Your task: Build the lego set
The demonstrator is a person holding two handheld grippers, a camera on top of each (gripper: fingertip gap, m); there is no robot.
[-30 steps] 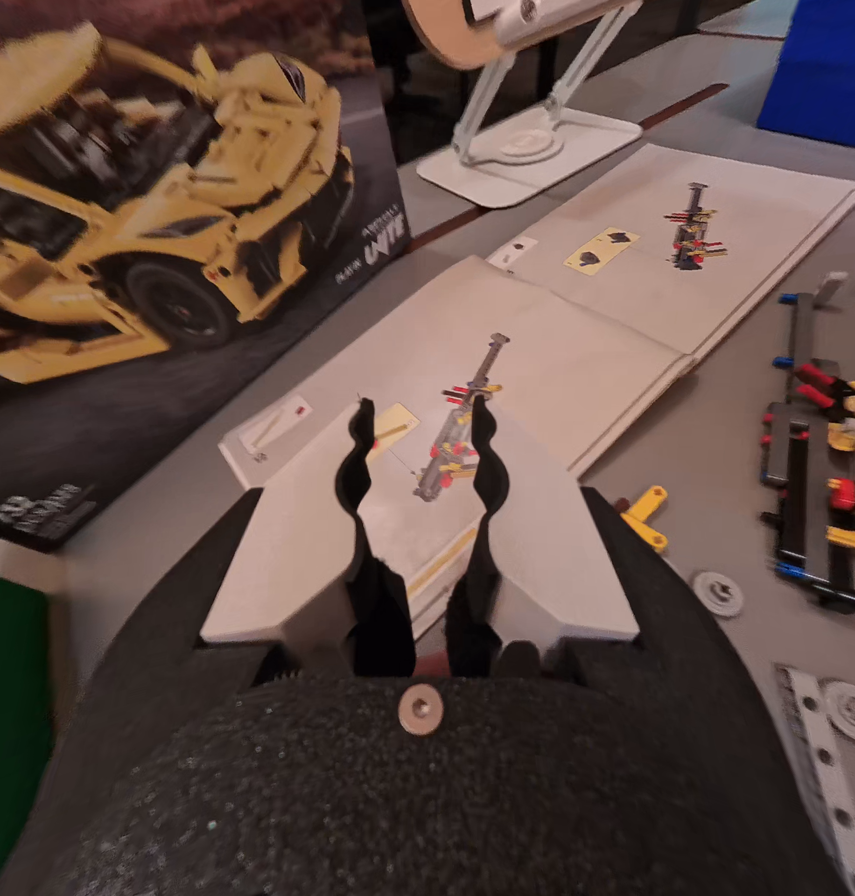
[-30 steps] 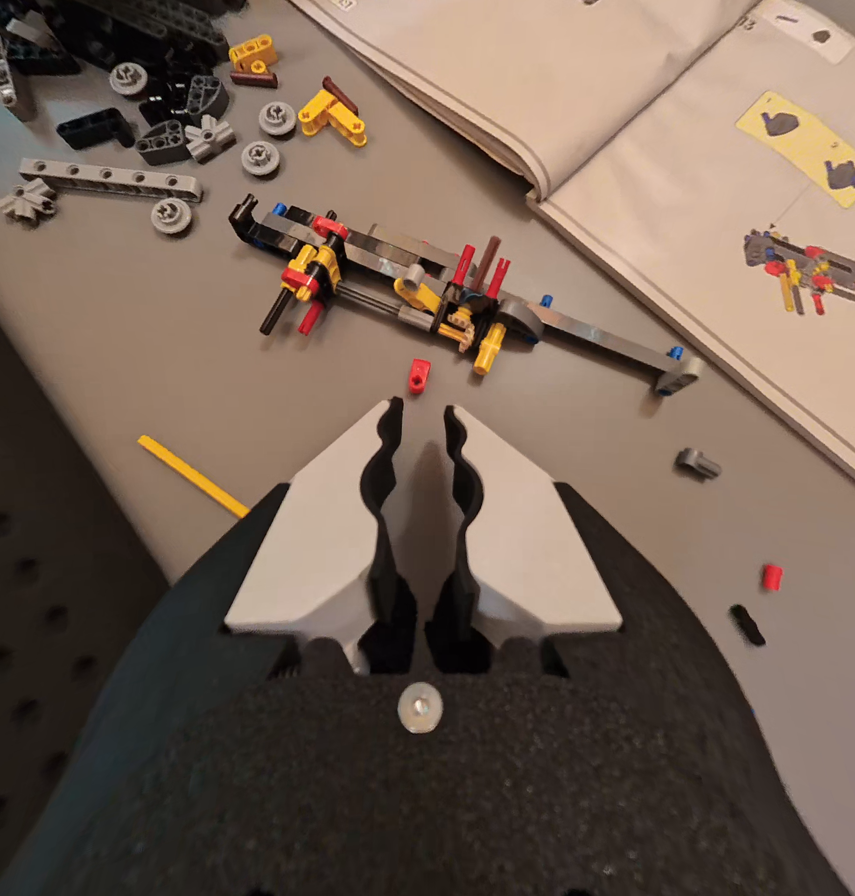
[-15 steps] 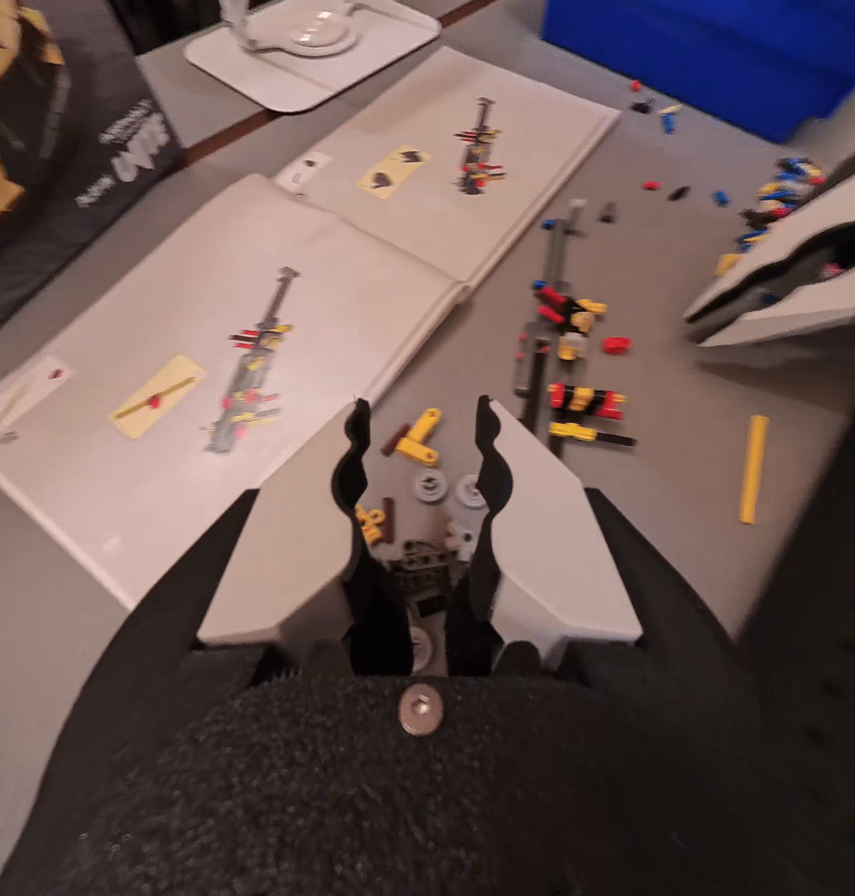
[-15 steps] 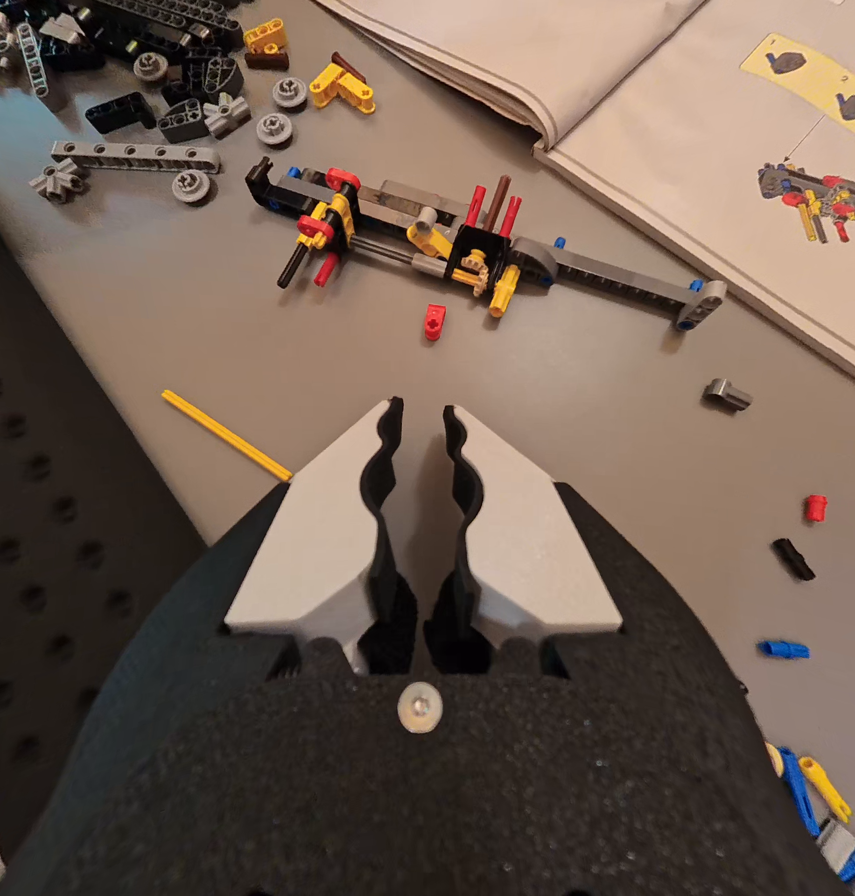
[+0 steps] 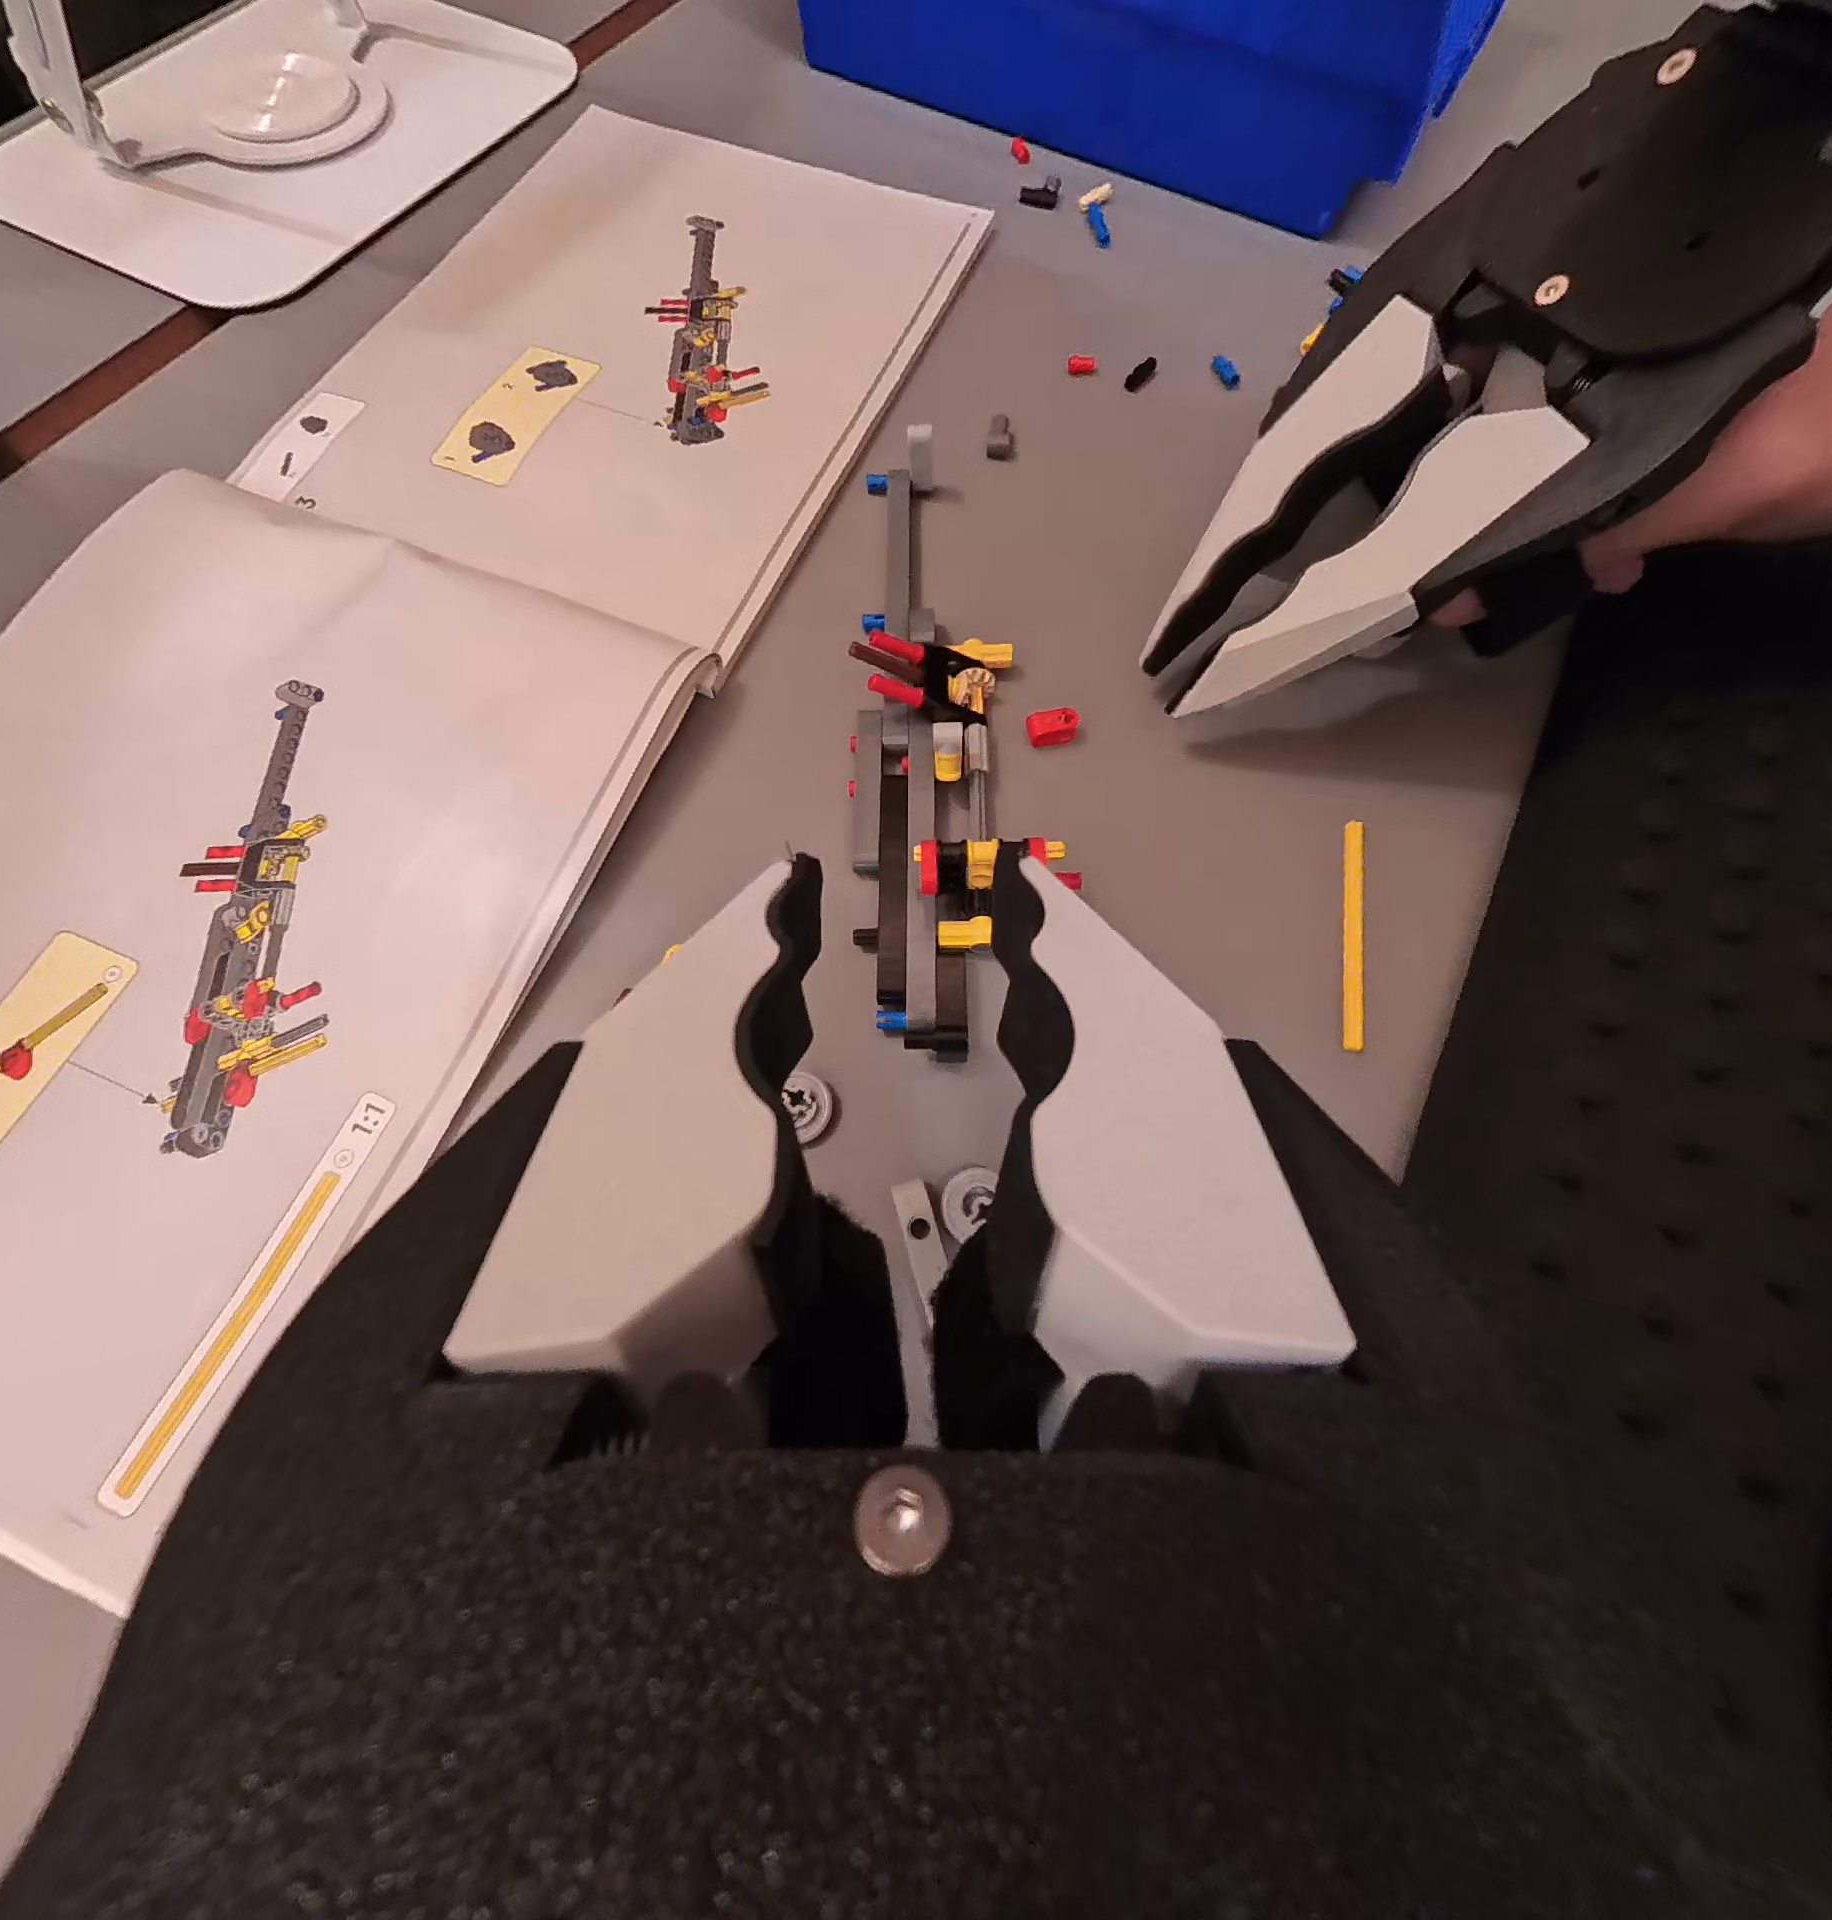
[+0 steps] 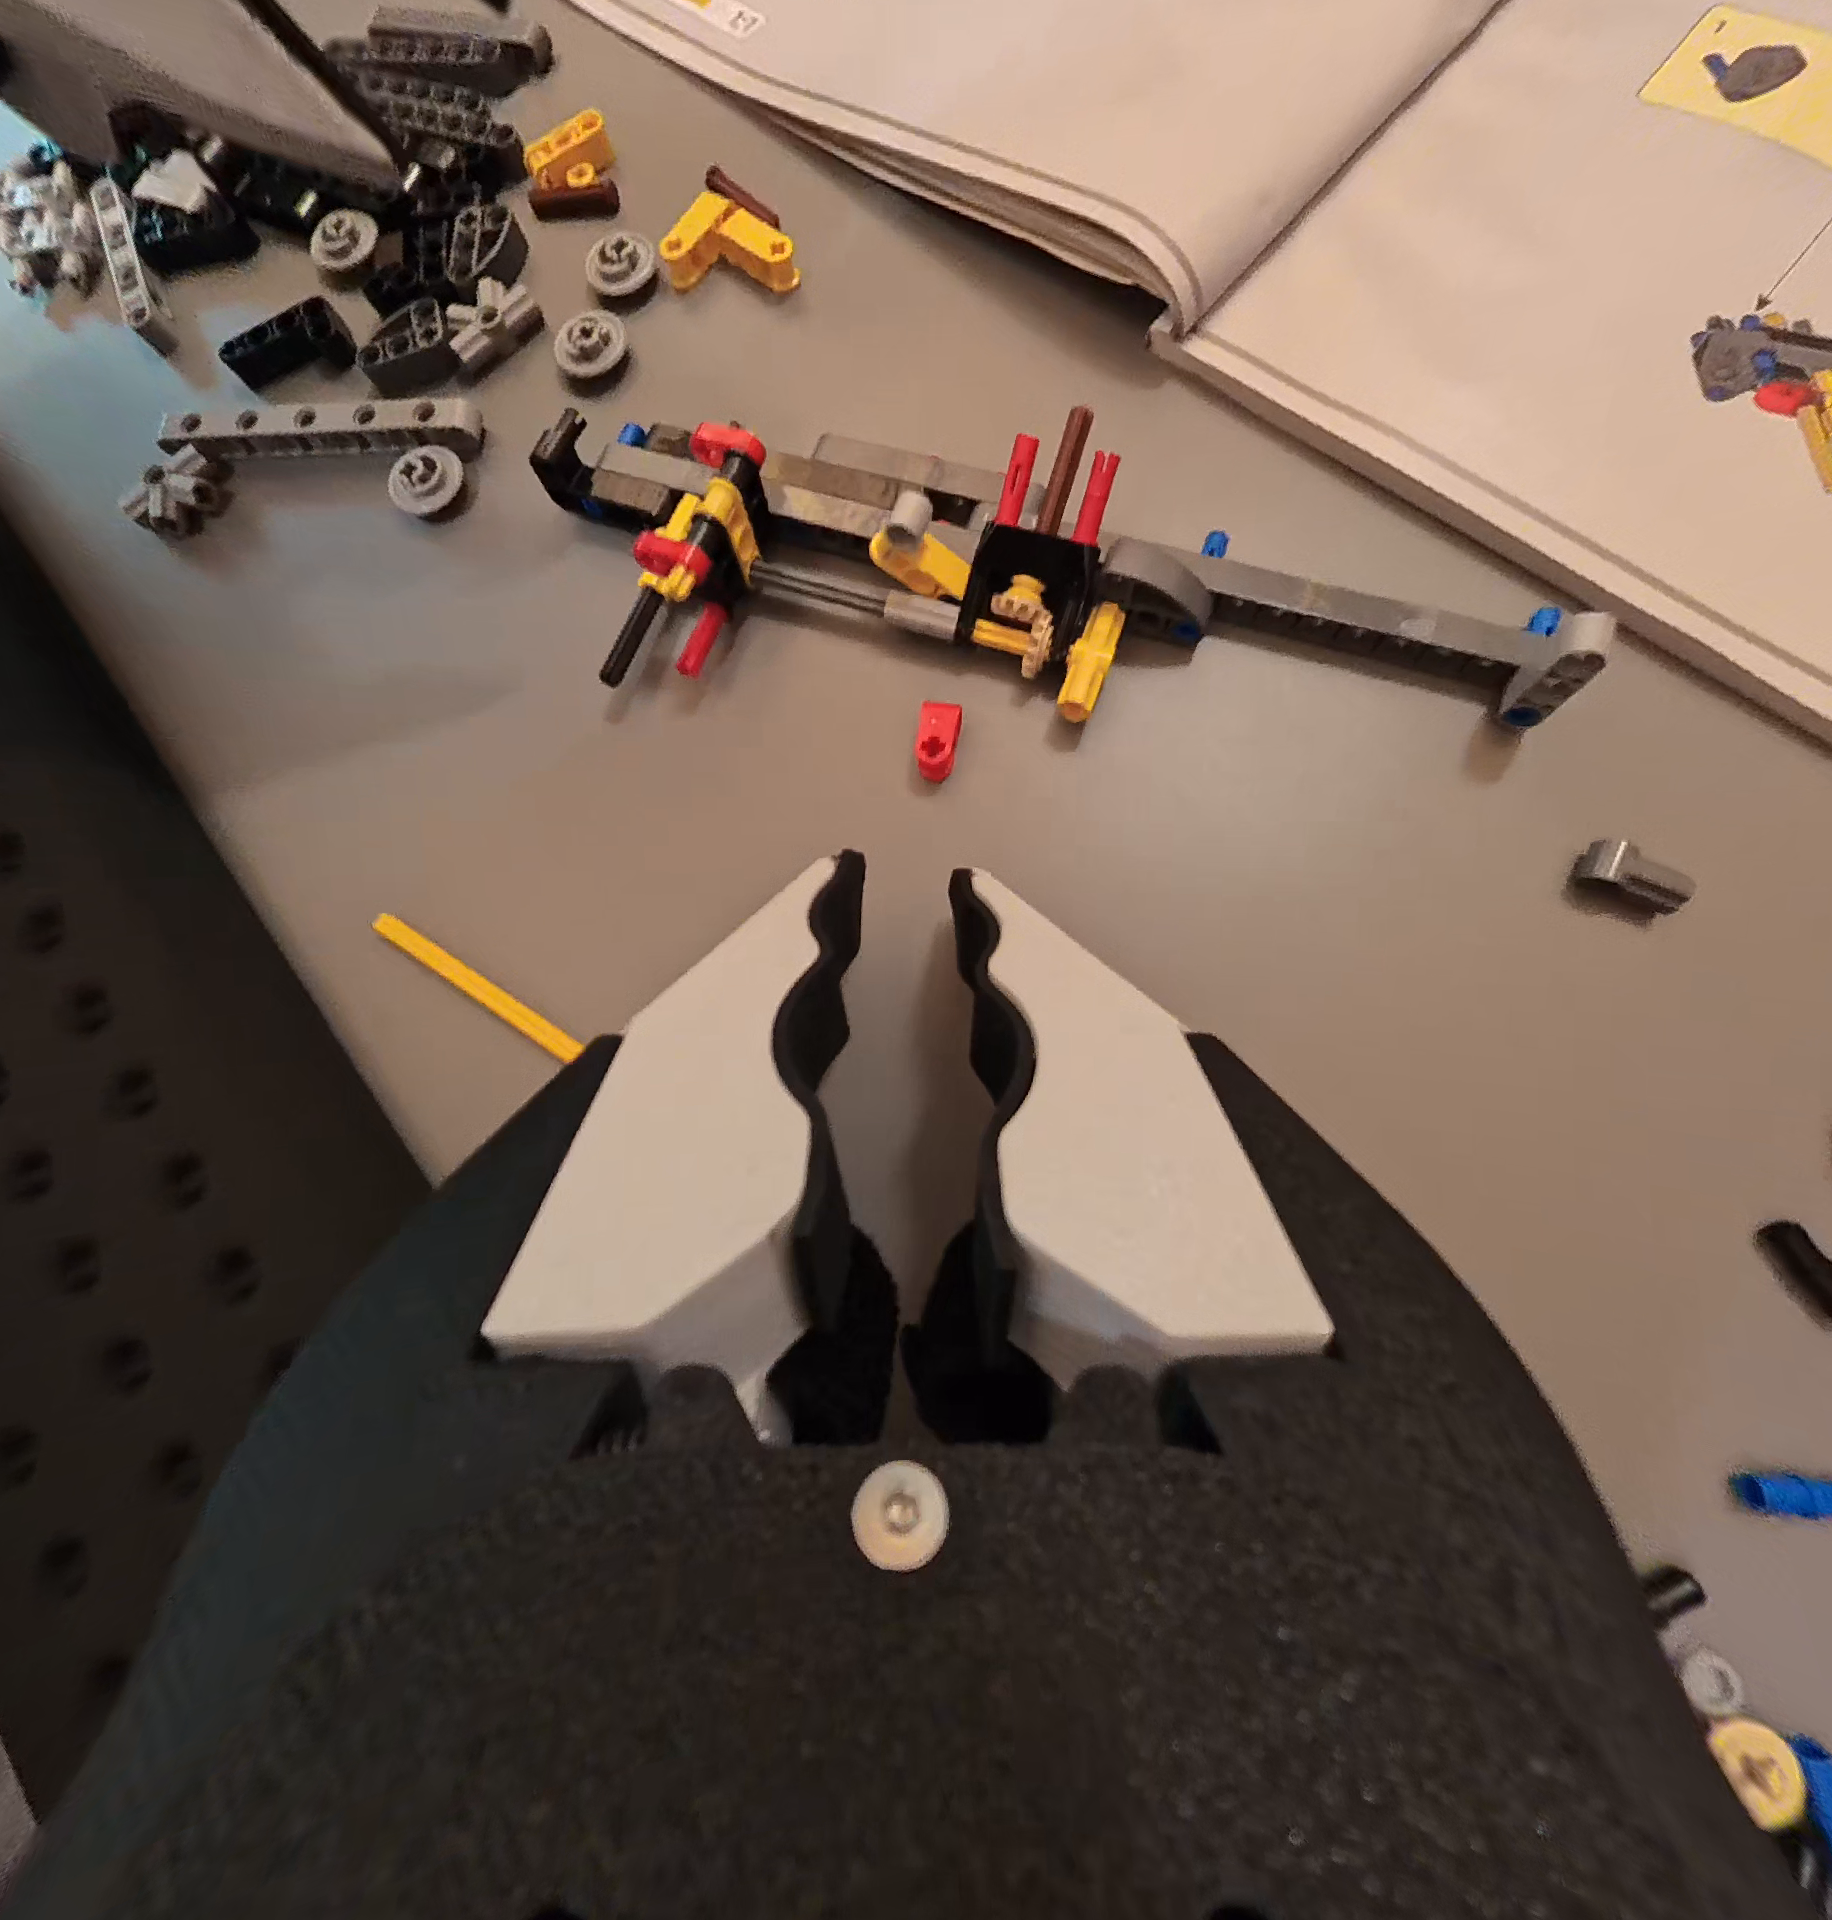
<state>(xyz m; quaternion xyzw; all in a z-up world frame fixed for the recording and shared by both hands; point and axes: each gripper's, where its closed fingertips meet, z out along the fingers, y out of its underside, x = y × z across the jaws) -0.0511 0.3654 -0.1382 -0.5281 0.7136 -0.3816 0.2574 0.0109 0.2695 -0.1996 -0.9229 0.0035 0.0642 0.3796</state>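
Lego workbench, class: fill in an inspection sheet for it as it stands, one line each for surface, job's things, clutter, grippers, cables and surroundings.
Surface: grey table, bare patch in front of the right gripper.
Job's things: long part-built assembly lying flat; open instruction booklet beside it; loose red connector and yellow axle lying apart from the assembly.
Clutter: pile of black and grey beams; scattered small pins.
Grippers: left gripper open over the assembly's near end; right gripper slightly open, empty.
Cables: nothing seen.
Surroundings: blue bin; white stand base.
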